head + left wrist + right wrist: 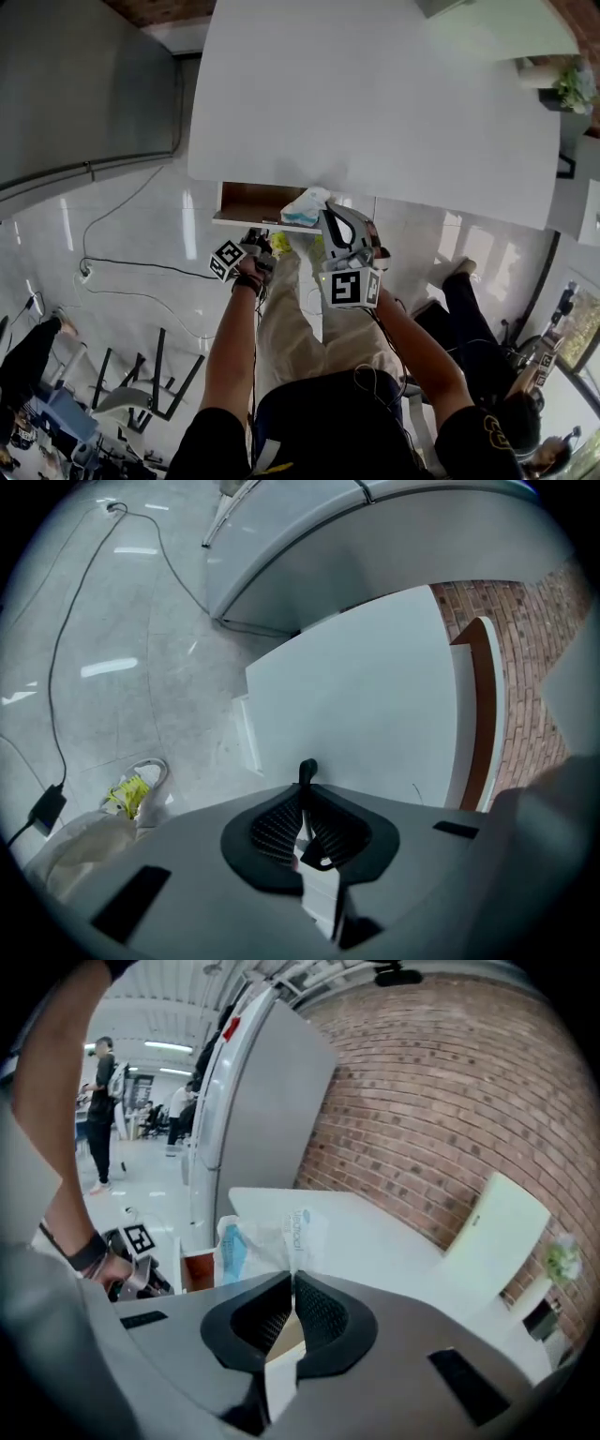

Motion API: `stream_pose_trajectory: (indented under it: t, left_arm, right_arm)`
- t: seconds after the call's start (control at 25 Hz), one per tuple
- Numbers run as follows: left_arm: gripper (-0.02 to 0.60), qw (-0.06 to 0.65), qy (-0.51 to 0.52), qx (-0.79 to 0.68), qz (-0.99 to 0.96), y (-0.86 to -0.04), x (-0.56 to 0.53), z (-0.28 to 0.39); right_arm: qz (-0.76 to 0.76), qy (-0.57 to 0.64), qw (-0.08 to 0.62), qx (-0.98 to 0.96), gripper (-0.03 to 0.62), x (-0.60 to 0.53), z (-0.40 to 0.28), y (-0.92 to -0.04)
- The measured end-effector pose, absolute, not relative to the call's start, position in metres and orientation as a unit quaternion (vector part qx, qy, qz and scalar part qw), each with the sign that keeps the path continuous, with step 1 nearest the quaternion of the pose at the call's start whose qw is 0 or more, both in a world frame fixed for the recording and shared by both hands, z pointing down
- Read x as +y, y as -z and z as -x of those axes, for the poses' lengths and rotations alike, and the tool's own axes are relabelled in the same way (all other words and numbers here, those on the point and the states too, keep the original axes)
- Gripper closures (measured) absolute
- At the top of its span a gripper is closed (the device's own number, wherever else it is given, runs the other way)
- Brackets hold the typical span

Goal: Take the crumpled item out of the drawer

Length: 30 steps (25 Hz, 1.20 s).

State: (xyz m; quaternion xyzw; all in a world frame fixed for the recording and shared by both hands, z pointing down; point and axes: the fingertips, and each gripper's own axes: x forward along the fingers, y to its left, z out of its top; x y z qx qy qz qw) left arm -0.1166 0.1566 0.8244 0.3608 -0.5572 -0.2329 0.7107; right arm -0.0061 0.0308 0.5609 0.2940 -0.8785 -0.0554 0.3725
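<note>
Under the white table [375, 94] a wooden drawer [251, 204] stands pulled out. The crumpled item, a white and blue plastic bag [305, 204] [267, 1239], hangs above the drawer's right end, level with the table edge. My right gripper [325, 216] [292, 1279] is shut on its lower edge. My left gripper [255, 238] [305, 794] sits at the drawer front, shut on a thin black piece [307, 771] that looks like the drawer handle. In the right gripper view the left gripper [131, 1258] shows beside the drawer [197, 1271].
A tall grey cabinet [84, 84] stands left of the table. A black cable [122, 267] runs over the glossy floor. Chairs [150, 384] are at the lower left. A seated person [478, 347] is at the right. A small plant [574, 86] sits by the brick wall [422, 1101].
</note>
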Motion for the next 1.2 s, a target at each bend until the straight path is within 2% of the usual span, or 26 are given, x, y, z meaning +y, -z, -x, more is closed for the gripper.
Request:
stream_pose_trajectory:
  t: [0.24, 0.4, 0.72, 0.92, 1.04, 1.2]
  left_arm:
    - [0.552, 0.740, 0.203, -0.576, -0.281, -0.850, 0.166, 0.117]
    - [0.554, 0.751, 0.204, -0.577, -0.247, -0.853, 0.172, 0.118]
    - [0.566, 0.748, 0.235, -0.602, -0.153, -0.842, 0.200, 0.118]
    - [0.566, 0.730, 0.257, -0.604, -0.192, -0.847, 0.202, 0.117]
    - [0.566, 0.718, 0.236, -0.616, -0.225, -0.827, 0.199, 0.123]
    - [0.566, 0.704, 0.261, -0.598, -0.279, -0.765, 0.182, 0.124]
  right_arm:
    - [-0.420, -0.062, 0.267, -0.865, 0.556, 0.005, -0.066, -0.499]
    - [-0.477, -0.122, 0.249, -0.834, 0.556, -0.002, -0.114, -0.481]
    - [-0.505, -0.127, 0.210, -0.828, 0.556, -0.012, -0.152, -0.431]
    - [-0.507, -0.132, 0.202, -0.827, 0.556, -0.007, -0.170, -0.422]
    - [-0.518, -0.146, 0.196, -0.820, 0.556, -0.004, -0.182, -0.427]
    - [-0.525, -0.159, 0.183, -0.816, 0.556, -0.003, -0.189, -0.412]
